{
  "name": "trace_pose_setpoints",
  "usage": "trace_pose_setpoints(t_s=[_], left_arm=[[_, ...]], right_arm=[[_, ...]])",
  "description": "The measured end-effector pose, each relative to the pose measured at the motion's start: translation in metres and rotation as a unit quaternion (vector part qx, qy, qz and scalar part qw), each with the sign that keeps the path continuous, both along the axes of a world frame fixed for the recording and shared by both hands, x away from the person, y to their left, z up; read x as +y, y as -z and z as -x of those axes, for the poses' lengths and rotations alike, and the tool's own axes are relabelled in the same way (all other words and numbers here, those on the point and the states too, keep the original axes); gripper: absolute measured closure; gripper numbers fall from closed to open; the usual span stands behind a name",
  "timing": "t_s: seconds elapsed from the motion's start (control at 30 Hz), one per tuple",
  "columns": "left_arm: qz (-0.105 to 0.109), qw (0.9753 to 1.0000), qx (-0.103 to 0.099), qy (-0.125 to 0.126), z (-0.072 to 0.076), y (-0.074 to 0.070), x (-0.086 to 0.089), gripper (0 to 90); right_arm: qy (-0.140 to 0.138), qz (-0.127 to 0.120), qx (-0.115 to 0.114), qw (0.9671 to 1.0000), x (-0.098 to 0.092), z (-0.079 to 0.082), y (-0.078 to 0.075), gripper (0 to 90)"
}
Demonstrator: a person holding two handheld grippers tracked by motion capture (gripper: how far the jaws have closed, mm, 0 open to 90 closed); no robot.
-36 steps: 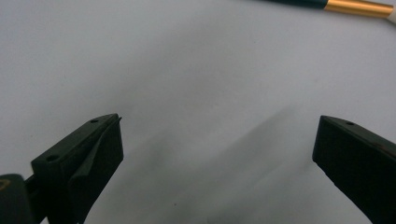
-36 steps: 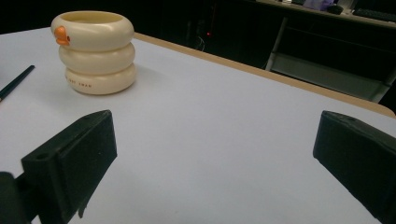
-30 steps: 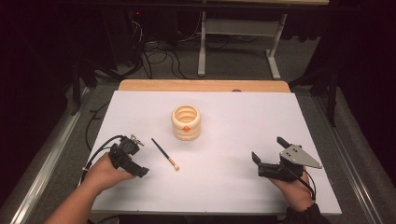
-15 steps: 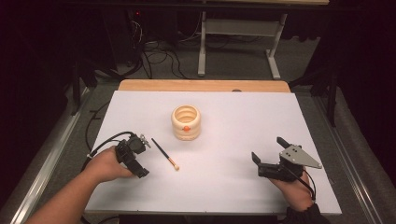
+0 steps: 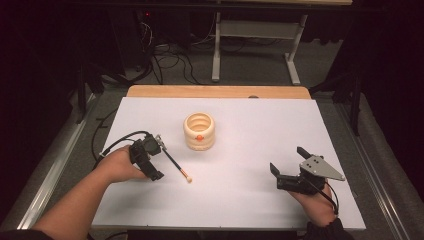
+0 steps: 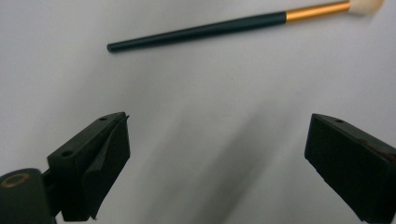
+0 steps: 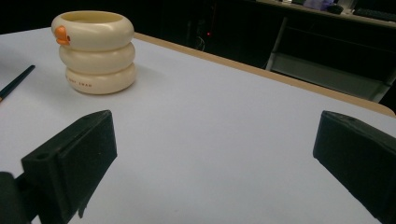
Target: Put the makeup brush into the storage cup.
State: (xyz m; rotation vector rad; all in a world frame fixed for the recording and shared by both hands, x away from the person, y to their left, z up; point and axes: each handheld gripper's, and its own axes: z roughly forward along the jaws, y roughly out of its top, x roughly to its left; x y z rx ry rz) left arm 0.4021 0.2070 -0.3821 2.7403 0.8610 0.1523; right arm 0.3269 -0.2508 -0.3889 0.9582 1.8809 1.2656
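Left gripper [image 6: 217,154]: I hold it spread wide, short of the brush [image 6: 196,31].
Right gripper [image 7: 215,163]: spread, idle.
Risk: the thin handle rolls away if one jaw nudges it first.

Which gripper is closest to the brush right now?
The left gripper: it hangs open right beside the brush. The right gripper sits far across the table.

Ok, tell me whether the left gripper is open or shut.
Open. The left gripper has its jaws wide apart over bare table, short of the brush.

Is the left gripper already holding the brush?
No, the left gripper is open and the brush lies on the table beyond its jaws.
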Motion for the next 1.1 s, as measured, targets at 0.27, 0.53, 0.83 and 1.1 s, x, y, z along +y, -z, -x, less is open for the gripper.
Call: trace_pose_setpoints(t_s=[0.27,0.53,0.83,1.1], left_arm=[[-0.001,0.9999,-0.006,0.015,-0.012,-0.001,-0.004,7.3],[-0.007,0.9992,-0.016,0.036,-0.020,-0.001,-0.016,7.4],[-0.012,0.9987,-0.014,0.047,-0.031,0.003,-0.026,7.7],[-0.016,0.9981,-0.015,0.057,-0.035,0.008,-0.032,8.3]], right_arm=[[0.000,0.004,-0.002,1.0000,-0.001,-0.001,0.000,0.8],[-0.002,0.002,0.000,1.0000,0.000,0.000,0.000,0.8],[0.000,0.001,0.001,1.0000,-0.001,-0.001,0.001,0.8],[-0.002,0.004,0.000,1.0000,0.000,-0.001,0.001,0.8]])
